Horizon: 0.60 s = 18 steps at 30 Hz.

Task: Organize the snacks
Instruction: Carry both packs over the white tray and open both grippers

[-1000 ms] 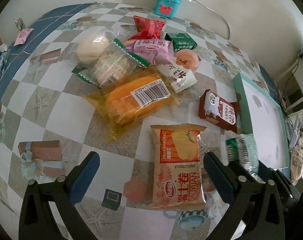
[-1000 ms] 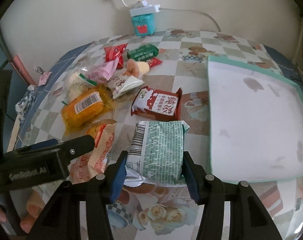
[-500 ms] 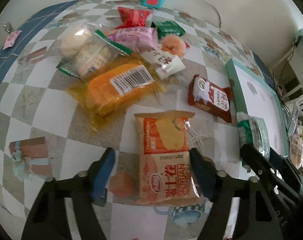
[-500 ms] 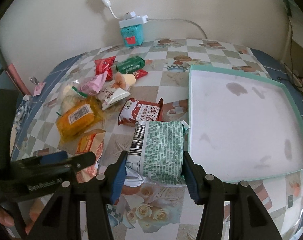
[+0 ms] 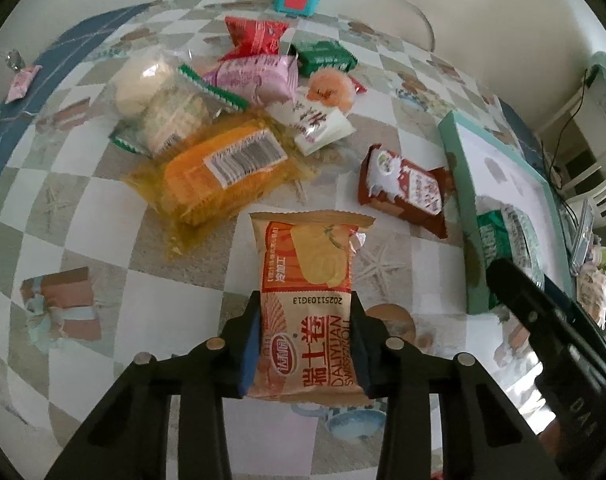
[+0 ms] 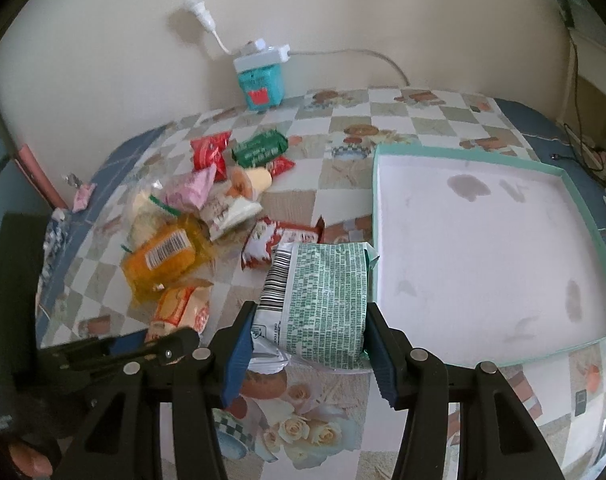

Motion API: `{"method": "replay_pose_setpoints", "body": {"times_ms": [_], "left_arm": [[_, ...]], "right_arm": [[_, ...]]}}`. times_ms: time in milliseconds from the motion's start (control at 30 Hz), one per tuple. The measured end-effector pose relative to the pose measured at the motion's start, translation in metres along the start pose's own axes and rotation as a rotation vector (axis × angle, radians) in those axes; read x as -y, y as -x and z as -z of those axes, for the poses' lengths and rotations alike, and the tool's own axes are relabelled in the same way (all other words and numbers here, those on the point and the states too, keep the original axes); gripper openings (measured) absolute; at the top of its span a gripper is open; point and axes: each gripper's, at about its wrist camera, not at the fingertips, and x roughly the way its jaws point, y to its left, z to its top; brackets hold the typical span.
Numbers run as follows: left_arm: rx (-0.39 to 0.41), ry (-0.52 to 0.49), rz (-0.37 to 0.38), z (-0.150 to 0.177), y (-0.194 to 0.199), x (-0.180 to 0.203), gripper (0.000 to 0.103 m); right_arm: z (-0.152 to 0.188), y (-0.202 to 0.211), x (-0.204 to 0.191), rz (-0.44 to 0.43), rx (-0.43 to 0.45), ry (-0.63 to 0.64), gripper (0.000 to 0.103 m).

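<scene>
**Both grippers clamp snack packets beside the tray**

On the checkered counter, beside the teal-rimmed tray, the right gripper grips a green-printed packet; the left gripper, its jaws just closed, clenches an orange Swiss-roll packet.

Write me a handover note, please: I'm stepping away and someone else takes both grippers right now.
Left gripper: jaws just closed on the orange Swiss roll pack, which lies on the table.
Right gripper: shut on the green-print packet, beside the tray's near corner.
Done: nothing in the tray yet.
Left: both held packs, then the snack pile.
</scene>
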Motion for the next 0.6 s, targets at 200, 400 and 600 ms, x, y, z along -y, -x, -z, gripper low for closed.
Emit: {"method": "replay_pose_setpoints", "body": {"times_ms": [200, 400, 600], "left_arm": [[0.029, -0.033, -0.007, -0.010, 0.021, 0.024, 0.040], [0.046, -0.113, 0.015, -0.045, 0.027, 0.080, 0.040], [0.056, -0.183, 0.031, -0.083, 0.011, 0.138, 0.040]], "right_arm": [[-0.025, 0.009, 0.021, 0.023, 0.032, -0.098, 0.055], [-0.055, 0.005, 0.077, 0.141, 0.031, -0.274, 0.055], [-0.063, -0.001, 0.148, 0.290, 0.014, -0.419, 0.055]]}}
